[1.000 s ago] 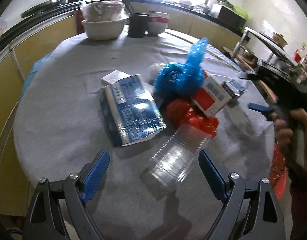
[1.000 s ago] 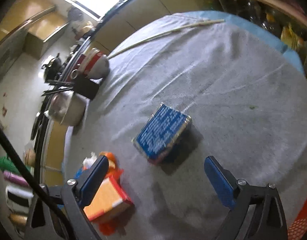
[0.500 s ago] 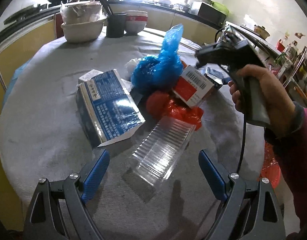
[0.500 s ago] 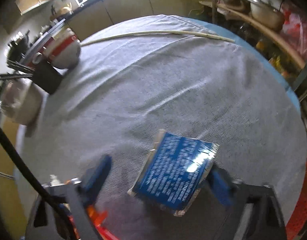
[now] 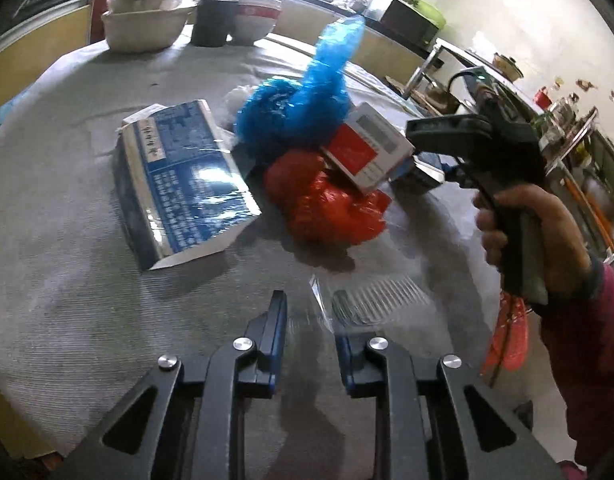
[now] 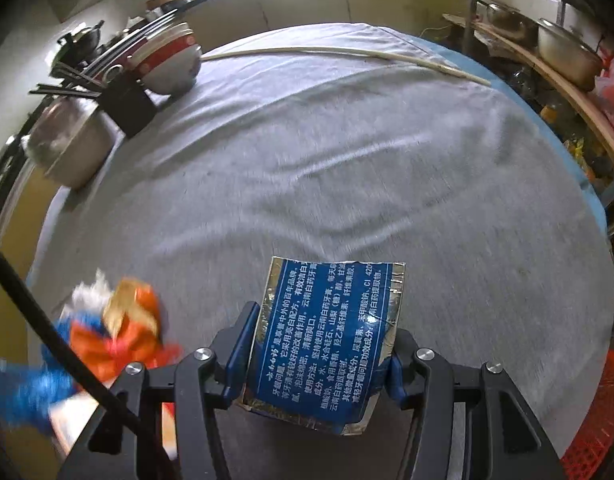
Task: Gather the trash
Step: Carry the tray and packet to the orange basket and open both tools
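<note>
In the left wrist view my left gripper (image 5: pixel 311 328) points down at the grey table, its jaws closing on a clear ribbed plastic container (image 5: pixel 379 300) that is squashed between the pads. In the right wrist view my right gripper (image 6: pixel 319 356) has its jaws closing on a small blue foil-edged box (image 6: pixel 327 336), and both pads touch its sides. A hand (image 5: pixel 547 236) holds that gripper at the right of the left wrist view. The pile beyond holds a large blue carton (image 5: pixel 179 180), a blue bag (image 5: pixel 303 96), a red bag (image 5: pixel 323 204) and a red and white box (image 5: pixel 367 148).
The round table (image 6: pixel 347 160) has a grey cloth. Bowls (image 5: pixel 143 24) and a black cup (image 5: pixel 211 20) stand at its far edge, and a long pale stick (image 6: pixel 347 54) lies across the back. A red basket (image 6: pixel 595 420) sits below the table's right edge.
My left jaws went from wide apart to closed on the clear container. My right gripper moved onto the small blue box, rolled, and its jaws closed in around it.
</note>
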The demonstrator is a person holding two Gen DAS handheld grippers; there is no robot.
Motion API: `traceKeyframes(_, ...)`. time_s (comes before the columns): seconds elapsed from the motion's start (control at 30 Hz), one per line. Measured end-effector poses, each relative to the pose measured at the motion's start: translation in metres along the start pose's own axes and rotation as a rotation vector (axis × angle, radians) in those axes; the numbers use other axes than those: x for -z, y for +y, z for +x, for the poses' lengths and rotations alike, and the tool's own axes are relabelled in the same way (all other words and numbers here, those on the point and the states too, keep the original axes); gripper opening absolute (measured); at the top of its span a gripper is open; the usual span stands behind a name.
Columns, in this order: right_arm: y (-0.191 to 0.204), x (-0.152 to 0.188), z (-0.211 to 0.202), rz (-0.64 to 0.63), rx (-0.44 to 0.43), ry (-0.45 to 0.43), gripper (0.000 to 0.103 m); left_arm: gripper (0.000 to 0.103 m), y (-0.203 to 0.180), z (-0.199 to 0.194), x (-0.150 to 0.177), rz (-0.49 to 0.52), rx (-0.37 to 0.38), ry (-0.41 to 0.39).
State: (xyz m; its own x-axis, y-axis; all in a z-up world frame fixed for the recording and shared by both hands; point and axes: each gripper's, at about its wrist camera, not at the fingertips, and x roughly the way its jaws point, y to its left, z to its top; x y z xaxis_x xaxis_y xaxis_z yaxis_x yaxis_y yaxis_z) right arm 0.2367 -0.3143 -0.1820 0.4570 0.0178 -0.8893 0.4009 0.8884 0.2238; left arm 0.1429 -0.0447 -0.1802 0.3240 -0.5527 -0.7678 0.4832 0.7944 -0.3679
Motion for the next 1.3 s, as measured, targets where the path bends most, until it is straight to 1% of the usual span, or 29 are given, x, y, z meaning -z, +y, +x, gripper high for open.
traceKeyframes(0.1, -0.007, 0.020, -0.013, 0.001, -0.044, 0.009, 0.057, 0.024, -0.006, 0.005, 0.005, 0.026, -0.029, 0.006)
traceKeyframes(0.17, -0.013, 0.033, -0.021, -0.001, -0.085, 0.007, 0.057, 0.016, -0.009, 0.009, 0.008, 0.038, -0.055, 0.019)
traceKeyframes(0.2, -0.016, 0.039, -0.027, -0.004, -0.098, 0.006, 0.057, 0.008, -0.010, 0.011, 0.009, 0.039, -0.060, 0.024)
traceKeyframes(0.3, -0.020, 0.061, -0.043, -0.019, -0.152, -0.013, 0.057, 0.006, -0.014, 0.011, 0.012, 0.031, -0.073, 0.016)
traceKeyframes(0.37, -0.023, 0.071, -0.050, -0.029, -0.175, -0.024, 0.057, 0.004, -0.017, 0.010, 0.015, 0.035, -0.097, 0.015)
traceKeyframes(0.5, -0.037, 0.092, -0.070, -0.014, -0.244, -0.059, 0.057, 0.003, -0.031, 0.004, 0.021, 0.041, -0.091, 0.006)
traceKeyframes(0.6, -0.053, 0.105, -0.086, 0.008, -0.263, -0.099, 0.057, 0.003, -0.040, 0.000, 0.012, 0.082, -0.090, -0.008)
traceKeyframes(0.7, -0.081, 0.118, -0.102, 0.051, -0.265, -0.140, 0.057, 0.003, -0.060, 0.000, 0.005, 0.125, -0.064, -0.002)
traceKeyframes(0.77, -0.103, 0.127, -0.112, 0.092, -0.259, -0.161, 0.057, 0.003, -0.083, 0.004, -0.002, 0.170, -0.035, 0.012)
traceKeyframes(0.83, -0.134, 0.137, -0.123, 0.147, -0.247, -0.182, 0.057, 0.003, -0.105, 0.010, -0.007, 0.207, -0.004, 0.031)
traceKeyframes(0.9, -0.165, 0.148, -0.135, 0.212, -0.228, -0.201, 0.057, 0.003, -0.136, 0.020, -0.011, 0.261, 0.031, 0.056)
traceKeyframes(0.97, -0.198, 0.163, -0.147, 0.278, -0.194, -0.224, 0.057, 0.003, -0.172, 0.031, -0.013, 0.343, 0.060, 0.065)
traceKeyframes(1.03, -0.227, 0.177, -0.157, 0.337, -0.164, -0.238, 0.057, 0.003, -0.208, 0.047, -0.011, 0.432, 0.080, 0.078)
traceKeyframes(1.07, -0.239, 0.183, -0.161, 0.364, -0.160, -0.242, 0.057, 0.003, -0.224, 0.055, -0.008, 0.460, 0.091, 0.092)
traceKeyframes(1.1, -0.256, 0.190, -0.164, 0.404, -0.153, -0.249, 0.058, 0.003, -0.236, 0.062, -0.007, 0.475, 0.102, 0.107)
traceKeyframes(1.17, -0.277, 0.199, -0.168, 0.468, -0.137, -0.259, 0.059, 0.003, -0.267, 0.082, -0.004, 0.522, 0.131, 0.142)
traceKeyframes(1.23, -0.290, 0.204, -0.171, 0.511, -0.149, -0.268, 0.061, 0.003, -0.290, 0.097, -0.001, 0.561, 0.142, 0.158)
traceKeyframes(1.27, -0.295, 0.206, -0.172, 0.523, -0.157, -0.271, 0.064, 0.006, -0.298, 0.101, 0.001, 0.578, 0.149, 0.167)
traceKeyframes(1.3, -0.298, 0.207, -0.172, 0.536, -0.152, -0.272, 0.066, 0.020, -0.305, 0.107, 0.002, 0.595, 0.151, 0.181)
